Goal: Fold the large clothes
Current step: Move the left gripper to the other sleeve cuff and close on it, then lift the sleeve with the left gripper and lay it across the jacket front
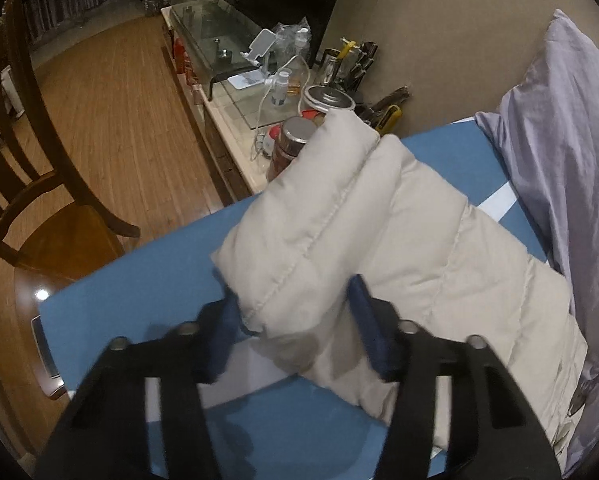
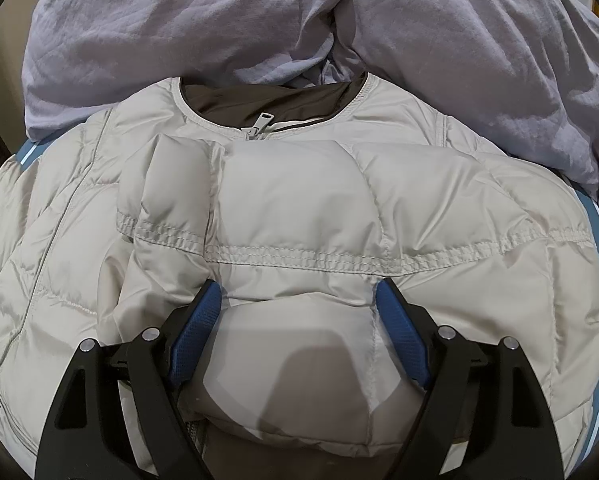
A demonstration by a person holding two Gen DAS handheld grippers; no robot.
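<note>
Tool [image 1: 295, 312] beside lilac bedding [image 1: 559, 140]

A cream quilted puffer jacket [image 1: 399, 240] lies on a blue mat [image 1: 111, 312] covering a table. One padded sleeve [image 1: 299, 216] is folded across the jacket body, its cuff end nearest the camera. The left gripper [image 1: 295, 312], black with blue pads, reaches down from the bottom edge, and its two pads sit on either side of that cuff end, pressing into the padding. A crumpled lavender garment [image 1: 555, 152] is heaped along the right side, beside the jacket. Past the mat's far edge stands a cluttered counter [image 1: 235, 128] with bottles and tools. A dark wooden chair [image 1: 39, 184] stands at left on a wood floor [image 1: 115, 92].
</note>
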